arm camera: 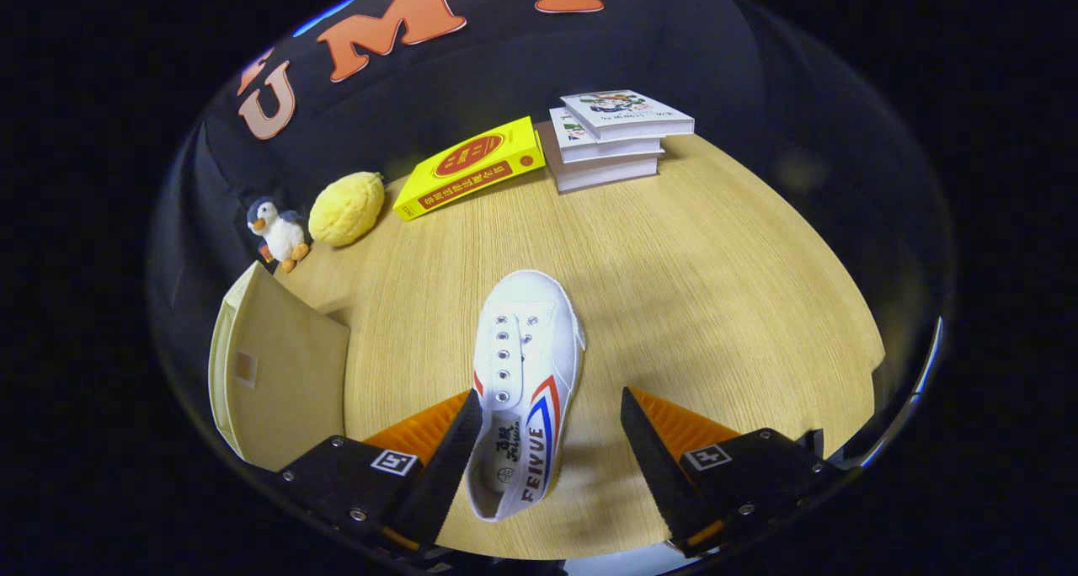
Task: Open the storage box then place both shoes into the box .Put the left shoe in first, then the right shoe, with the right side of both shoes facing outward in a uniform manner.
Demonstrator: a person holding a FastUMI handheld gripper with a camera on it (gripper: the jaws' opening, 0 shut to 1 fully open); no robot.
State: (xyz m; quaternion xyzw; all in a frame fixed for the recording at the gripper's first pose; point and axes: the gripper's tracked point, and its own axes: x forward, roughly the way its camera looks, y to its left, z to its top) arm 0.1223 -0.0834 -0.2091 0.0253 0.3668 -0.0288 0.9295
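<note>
A white canvas shoe (pixel 524 374) with red and blue stripes on its side lies on the wooden table (pixel 691 273), toe pointing away from me. Its heel end sits between my fingers, close against the left finger (pixel 450 450) and apart from the right finger (pixel 653 454). My gripper (pixel 552 408) is open, with neither finger pressing on the shoe. To the left of the left finger stands the beige storage box (pixel 282 374); its lid looks closed. I see a single shoe.
At the table's far side lie a yellow book (pixel 472 168) and a stack of three books (pixel 615 138). A yellow plush (pixel 347 208) and a small penguin toy (pixel 276 232) sit beyond the box. Bare wood stretches to the right of the shoe.
</note>
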